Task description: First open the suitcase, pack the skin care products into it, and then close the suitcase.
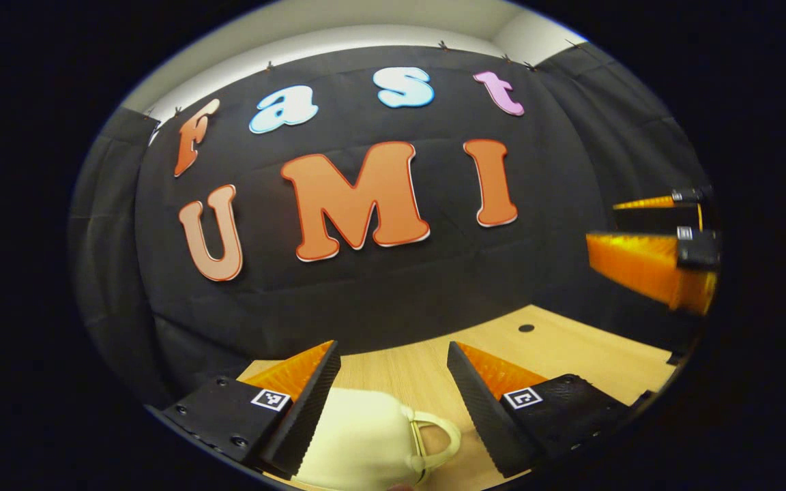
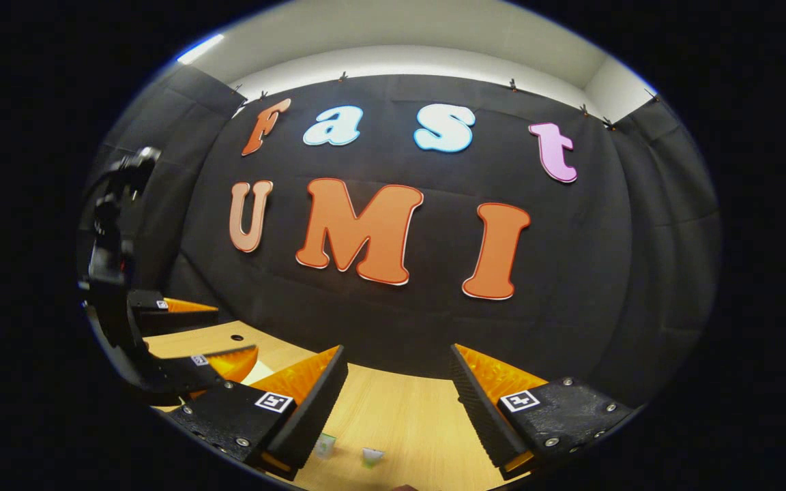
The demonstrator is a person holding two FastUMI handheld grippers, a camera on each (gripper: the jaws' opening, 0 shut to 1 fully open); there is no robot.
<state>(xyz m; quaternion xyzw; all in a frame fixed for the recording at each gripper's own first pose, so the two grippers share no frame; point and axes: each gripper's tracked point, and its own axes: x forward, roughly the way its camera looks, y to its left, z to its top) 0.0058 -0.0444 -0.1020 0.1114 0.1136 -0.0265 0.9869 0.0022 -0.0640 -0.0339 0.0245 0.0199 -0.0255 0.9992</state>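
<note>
left gripper (image 1: 393, 382) spread wide, hovering over cream suitcase (image 1: 359, 436), which sits just below and between its fingers. handle loop (image 1: 434, 436) toward right finger: likely the place to pinch. shell looks stiff, smooth, maybe slippery. right gripper (image 2: 398, 389) spread, two small skin care products (image 2: 348, 450) beneath it.

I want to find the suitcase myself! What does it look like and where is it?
Look at the wooden table in front of the black cloth wall. At its near edge, between the left gripper's two open fingers, sits the suitcase. It is pale cream, rounded, with a looped handle on one side.
</note>
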